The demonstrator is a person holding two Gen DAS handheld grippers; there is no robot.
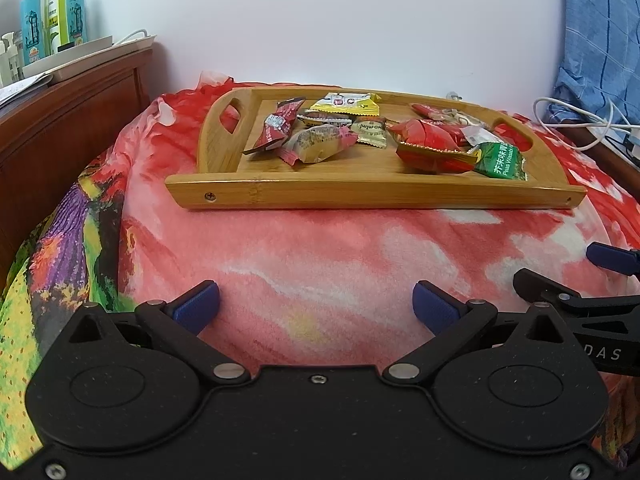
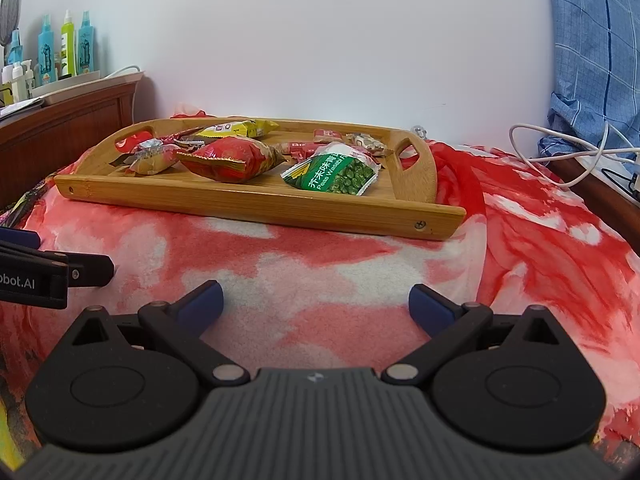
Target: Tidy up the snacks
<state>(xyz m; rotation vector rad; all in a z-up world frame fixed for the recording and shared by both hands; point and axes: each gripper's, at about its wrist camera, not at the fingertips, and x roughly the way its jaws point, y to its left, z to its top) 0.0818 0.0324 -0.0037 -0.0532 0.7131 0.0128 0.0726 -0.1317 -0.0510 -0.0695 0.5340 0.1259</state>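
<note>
A plain white wall backs a bed covered by a fuzzy red, pink and white blanket (image 1: 320, 248), with a dark polished wooden headboard (image 1: 68, 120) at the upper left of the frame carrying tall turquoise and lime plastic spray bottles (image 1: 54, 12). In the middle of the frame a shallow bamboo tray (image 1: 360, 196), with rounded ends and teardrop handle cut-outs, lies flat on the blanket. Inside it, from left to right, are crinkled foil and plastic snacks: a pinkish-red twisted wrapper (image 1: 276, 126), a pale puffy pack with pink ends (image 1: 316, 144), a yellow sachet (image 1: 346, 105) toward the back, a glossy red pillow-shaped bag (image 2: 234, 159) and a flat green pack of wasabi peas (image 2: 334, 174) near the right end. At the upper right of the frame hangs blue checked fabric (image 2: 592, 48) above looped white cables (image 2: 560, 148). Low in each view, the left hand-held gripper (image 1: 316, 306) and the right hand-held gripper (image 2: 316, 306) hover over the blanket near the tray's front rail, matte black with blue pads, both spread wide and grasping nothing.
</note>
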